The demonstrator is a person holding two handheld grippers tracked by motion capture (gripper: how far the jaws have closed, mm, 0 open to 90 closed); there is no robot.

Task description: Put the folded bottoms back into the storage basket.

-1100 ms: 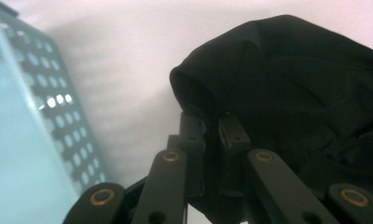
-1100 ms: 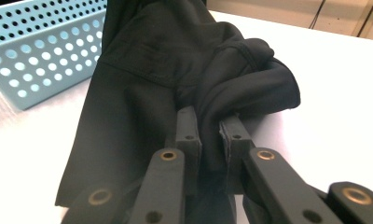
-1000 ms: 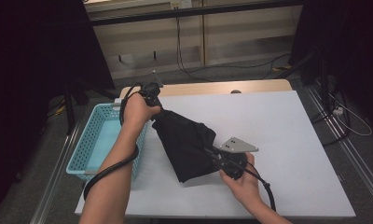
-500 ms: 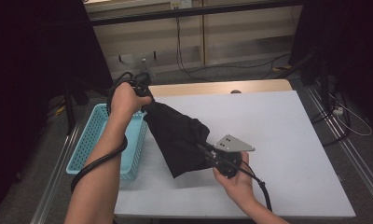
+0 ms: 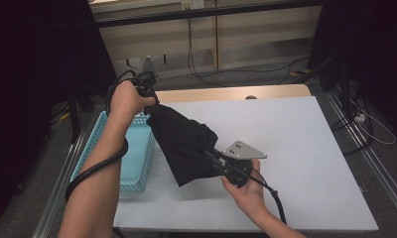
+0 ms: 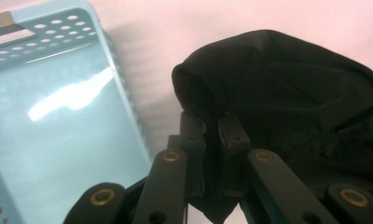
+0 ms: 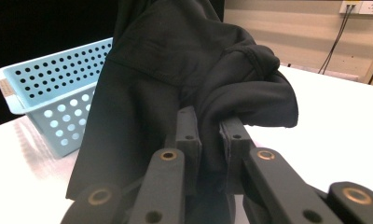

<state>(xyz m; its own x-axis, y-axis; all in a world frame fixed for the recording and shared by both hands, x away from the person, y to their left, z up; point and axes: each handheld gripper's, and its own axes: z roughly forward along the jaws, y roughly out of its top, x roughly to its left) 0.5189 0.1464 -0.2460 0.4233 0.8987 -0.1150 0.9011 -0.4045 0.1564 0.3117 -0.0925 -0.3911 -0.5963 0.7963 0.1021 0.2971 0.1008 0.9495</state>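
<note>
Left gripper (image 5: pixel 148 94) and right gripper (image 5: pixel 217 159) each clamp the black garment (image 5: pixel 184 144), suspended beside the blue perforated basket (image 5: pixel 137 163).

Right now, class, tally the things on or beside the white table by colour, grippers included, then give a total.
Black: 3: cloth, left gripper, right gripper
Blue: 1: basket
Total: 4
</note>
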